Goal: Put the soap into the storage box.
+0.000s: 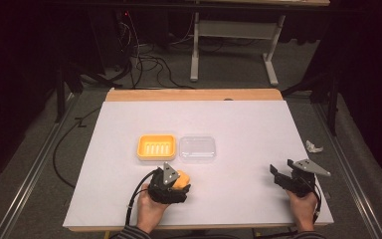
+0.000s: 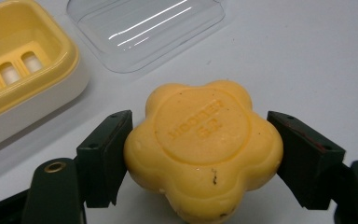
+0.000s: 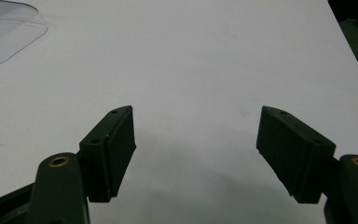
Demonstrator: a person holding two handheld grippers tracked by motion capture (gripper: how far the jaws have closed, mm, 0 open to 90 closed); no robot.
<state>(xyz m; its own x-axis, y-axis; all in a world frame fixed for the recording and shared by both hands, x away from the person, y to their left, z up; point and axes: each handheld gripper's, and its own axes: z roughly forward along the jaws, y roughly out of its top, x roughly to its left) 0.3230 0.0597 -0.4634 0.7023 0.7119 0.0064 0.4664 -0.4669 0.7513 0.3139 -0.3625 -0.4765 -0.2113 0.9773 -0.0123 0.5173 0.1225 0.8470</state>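
Observation:
A yellow flower-shaped soap bar [image 2: 205,144] with embossed lettering sits between the jaws of my left gripper [image 1: 180,182], and both pads press its sides. I cannot tell whether the soap rests on the white table [image 1: 248,124] or hangs just above it. Just beyond it lie a yellow slotted soap dish [image 1: 155,147] and, to its right, a clear plastic lid [image 1: 197,148], side by side. The dish [image 2: 23,70] and lid [image 2: 144,28] are close ahead of the soap. My right gripper [image 1: 282,169] stands open and holds nothing near the table's front right; its jaws [image 3: 196,140] are wide apart over bare table.
A wooden strip [image 1: 194,94] runs along the table's far edge. A crumpled white scrap [image 1: 313,146] lies off the table's right side. Cables and a grey desk frame [image 1: 234,45] stand on the floor beyond. A corner of the lid [image 3: 4,32] shows far left of the right gripper.

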